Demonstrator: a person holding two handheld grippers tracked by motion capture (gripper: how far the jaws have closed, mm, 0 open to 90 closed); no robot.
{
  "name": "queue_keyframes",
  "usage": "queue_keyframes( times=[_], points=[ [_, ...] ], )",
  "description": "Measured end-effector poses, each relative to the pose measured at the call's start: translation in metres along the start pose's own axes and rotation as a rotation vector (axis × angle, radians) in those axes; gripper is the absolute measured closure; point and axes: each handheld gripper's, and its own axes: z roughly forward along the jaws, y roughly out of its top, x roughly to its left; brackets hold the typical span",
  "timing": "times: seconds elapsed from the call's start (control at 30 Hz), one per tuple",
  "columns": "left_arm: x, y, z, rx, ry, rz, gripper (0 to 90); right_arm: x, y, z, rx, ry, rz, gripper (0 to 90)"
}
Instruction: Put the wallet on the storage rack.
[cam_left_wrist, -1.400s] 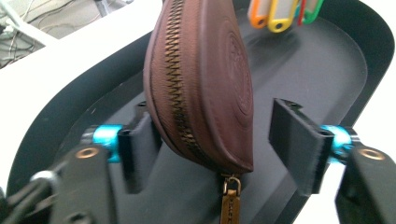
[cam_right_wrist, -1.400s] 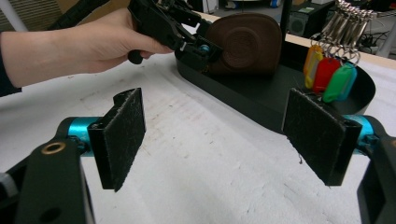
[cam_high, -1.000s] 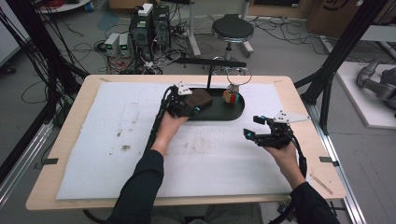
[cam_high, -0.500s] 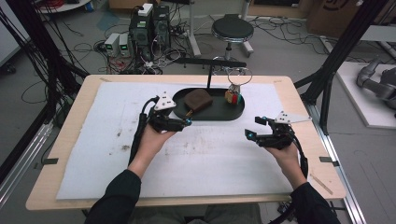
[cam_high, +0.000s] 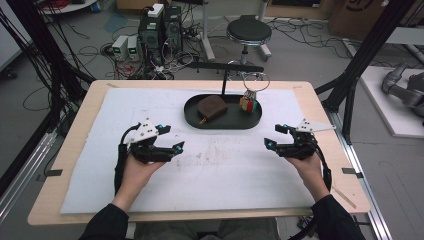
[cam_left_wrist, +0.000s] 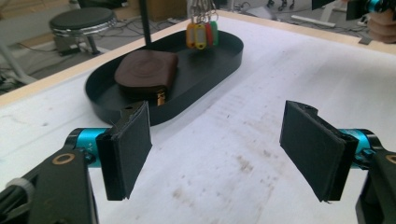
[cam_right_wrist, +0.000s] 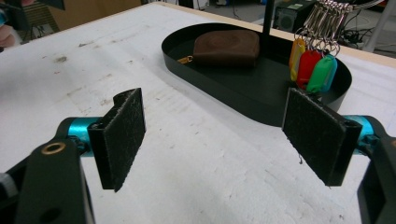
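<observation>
Both claws, left (cam_high: 172, 138) and right (cam_high: 276, 136), gape empty over the desk. Brown leather pouch (cam_high: 212, 106) lies in the black oval tray (cam_high: 226, 123); a shallow grab risks slipping off or snagging the coloured key tags (cam_high: 249, 104).

Stand post (cam_right_wrist: 267, 18): top cut off by the right gripper view's upper edge. Key tags (cam_high: 248, 103): number too small to be counted in the high view.
</observation>
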Motion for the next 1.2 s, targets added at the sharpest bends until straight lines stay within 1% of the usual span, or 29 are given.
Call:
queue_keyframes(
  times=[0.1,0.13,0.17,0.27,0.4,0.53,0.6,0.63,0.7,0.93,1.0,1.2],
  points=[
    [0.004,-0.008,-0.009,-0.024,0.006,0.002,24.8,-0.001,0.000,0.000,0.004,-0.007,-0.003,22.0],
    [0.005,-0.010,-0.011,-0.033,0.001,0.000,24.7,-0.002,0.000,0.000,0.004,-0.011,-0.008,22.0],
    [0.007,-0.012,-0.012,-0.035,0.002,0.002,24.7,-0.002,0.000,0.000,0.004,-0.013,-0.004,22.0],
    [0.012,-0.017,-0.014,-0.039,0.009,-0.010,24.8,-0.005,0.000,0.000,0.003,-0.013,0.004,22.0],
    [0.019,-0.020,-0.016,-0.052,0.015,-0.035,24.7,-0.007,0.000,0.001,0.011,-0.017,0.002,22.0],
    [0.022,-0.022,-0.019,-0.052,0.037,-0.031,24.8,-0.005,0.000,0.001,0.019,-0.024,-0.009,22.0],
    [0.023,-0.023,-0.019,-0.046,0.054,-0.021,24.7,-0.005,0.000,0.001,0.021,-0.023,-0.005,22.0],
    [0.024,-0.023,-0.019,-0.044,0.058,-0.024,24.7,-0.005,-0.001,0.000,0.024,-0.023,-0.008,22.0],
    [0.025,-0.023,-0.019,-0.049,0.052,-0.036,24.7,-0.006,-0.001,0.000,0.029,-0.027,-0.014,22.0],
    [0.024,-0.024,-0.016,-0.049,0.056,-0.032,24.8,-0.009,-0.003,-0.004,0.035,-0.043,-0.020,22.0],
    [0.024,-0.025,-0.015,-0.048,0.051,-0.034,24.7,-0.009,-0.003,-0.004,0.037,-0.045,-0.014,22.0],
    [0.025,-0.027,-0.014,-0.041,0.056,-0.038,24.7,-0.010,-0.004,-0.004,0.042,-0.046,-0.009,21.8]
  ],
)
